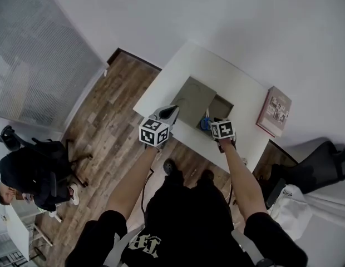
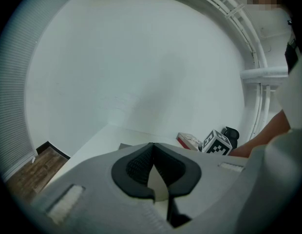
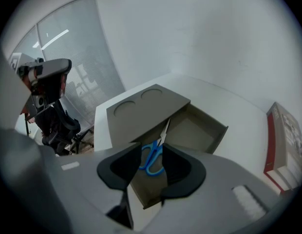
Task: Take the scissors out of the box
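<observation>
An open cardboard box [image 1: 221,108] lies on the white table [image 1: 239,82], its lid [image 1: 192,98] folded out to the left. Blue-handled scissors [image 3: 153,156] lie in the near part of the box [image 3: 192,130], blades pointing away; in the head view the scissors [image 1: 205,123] show beside my right gripper [image 1: 220,128]. My right gripper [image 3: 152,146] hangs above the scissors, open, and its pads touch nothing. My left gripper [image 1: 173,111] hovers at the lid's near left edge. The left gripper [image 2: 152,146] is shut, tips together, with nothing in it.
A red-edged book [image 1: 274,110] lies at the table's right end, near the wall. Wood floor [image 1: 106,127] runs left of the table. A seated person [image 1: 28,177] is at the lower left, and a black chair [image 1: 323,166] stands at the right.
</observation>
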